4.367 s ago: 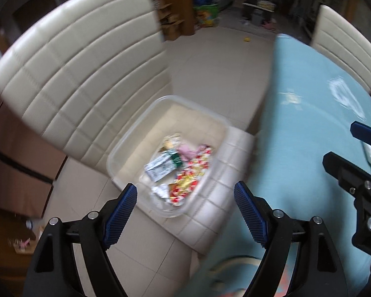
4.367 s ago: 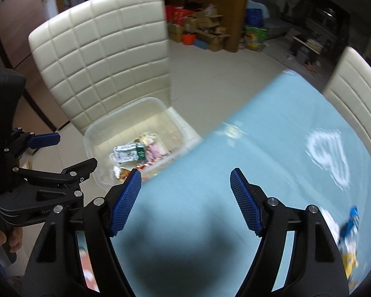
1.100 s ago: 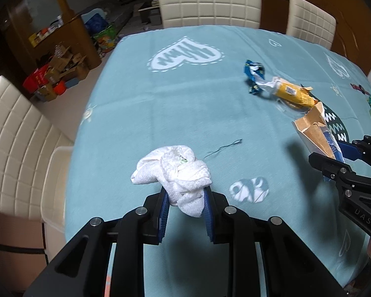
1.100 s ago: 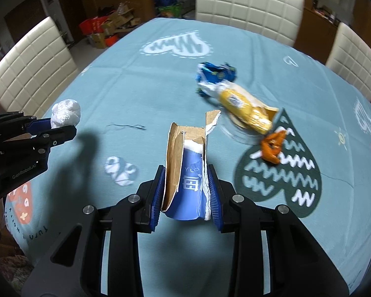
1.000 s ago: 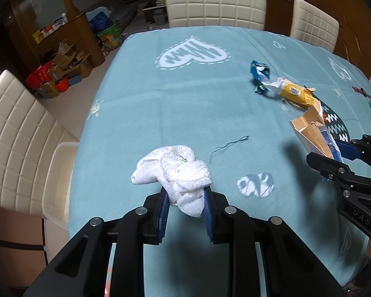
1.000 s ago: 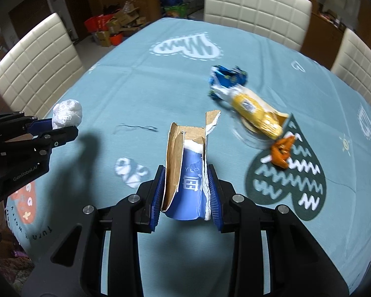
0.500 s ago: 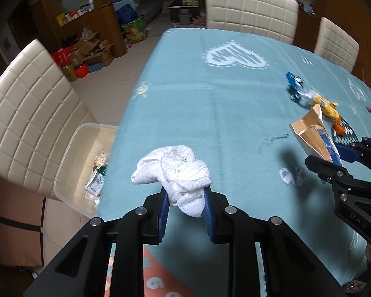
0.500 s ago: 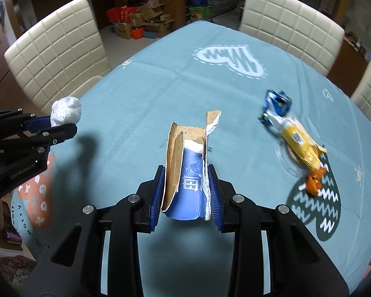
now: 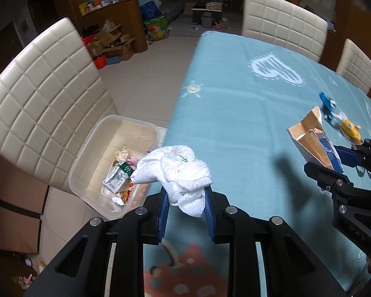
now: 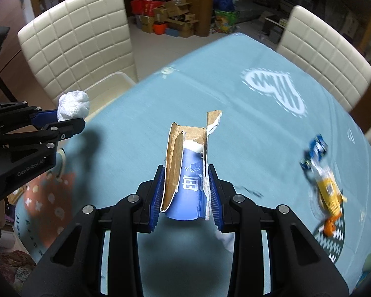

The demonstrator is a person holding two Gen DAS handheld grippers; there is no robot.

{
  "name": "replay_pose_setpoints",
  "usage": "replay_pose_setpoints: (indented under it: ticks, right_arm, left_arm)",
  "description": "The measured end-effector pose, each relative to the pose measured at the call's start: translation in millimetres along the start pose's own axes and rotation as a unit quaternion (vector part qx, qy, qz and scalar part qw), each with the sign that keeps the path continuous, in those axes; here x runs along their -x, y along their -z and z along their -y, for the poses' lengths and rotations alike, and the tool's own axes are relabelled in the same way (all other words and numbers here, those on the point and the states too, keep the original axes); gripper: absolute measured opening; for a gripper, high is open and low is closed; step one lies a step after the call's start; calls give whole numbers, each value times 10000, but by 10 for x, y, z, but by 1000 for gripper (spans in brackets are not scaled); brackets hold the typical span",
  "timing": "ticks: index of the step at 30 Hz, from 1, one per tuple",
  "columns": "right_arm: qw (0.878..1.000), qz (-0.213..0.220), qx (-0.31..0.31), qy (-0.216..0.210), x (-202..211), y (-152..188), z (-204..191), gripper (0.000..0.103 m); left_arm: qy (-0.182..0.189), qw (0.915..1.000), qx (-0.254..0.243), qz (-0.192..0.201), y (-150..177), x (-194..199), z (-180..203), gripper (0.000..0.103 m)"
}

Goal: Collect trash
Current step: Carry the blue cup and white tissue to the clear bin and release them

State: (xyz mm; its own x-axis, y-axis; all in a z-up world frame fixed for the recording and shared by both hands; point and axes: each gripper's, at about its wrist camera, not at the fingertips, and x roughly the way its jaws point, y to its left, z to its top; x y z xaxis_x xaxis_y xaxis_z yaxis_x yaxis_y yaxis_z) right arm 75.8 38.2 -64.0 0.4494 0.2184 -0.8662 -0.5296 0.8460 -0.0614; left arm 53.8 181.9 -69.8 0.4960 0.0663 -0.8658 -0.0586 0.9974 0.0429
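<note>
Tablecloth (image 9: 235, 123) teal; left gripper (image 9: 185, 208) pinches tissue (image 9: 178, 170), right gripper (image 10: 185, 193) carton (image 10: 188, 173).

Cream quilted chairs (image 9: 44, 94) ring a blue-clothed table (image 9: 240, 113) on pale floor tiles (image 9: 146, 71).

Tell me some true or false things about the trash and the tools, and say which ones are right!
1. The left tool holds a crumpled white tissue. True.
2. The right tool is open with nothing in it. False: it is shut on a torn blue carton.
3. The clear bin sits on a chair seat with wrappers inside. True.
4. The yellow wrapper is inside the bin. False: it lies on the blue tablecloth.
</note>
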Motion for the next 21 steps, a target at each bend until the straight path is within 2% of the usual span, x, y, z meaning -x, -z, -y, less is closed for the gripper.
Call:
replay_pose_setpoints:
  ticks: [8, 15, 21]
  right_arm:
    - [9994, -80, 276, -215, -251, -450, -381, 36]
    - [9977, -203, 451, -468, -515, -835, -658, 36]
    - [9965, -229, 561, -569, -735, -1149, -797, 36]
  left_arm:
    - [-252, 9991, 343, -35, -117, -135, -542, 26]
    - [-532, 9951, 829, -132, -191, -312, -1129, 26]
    - [-671, 9928, 971, -197, -328, -501, -1452, 27]
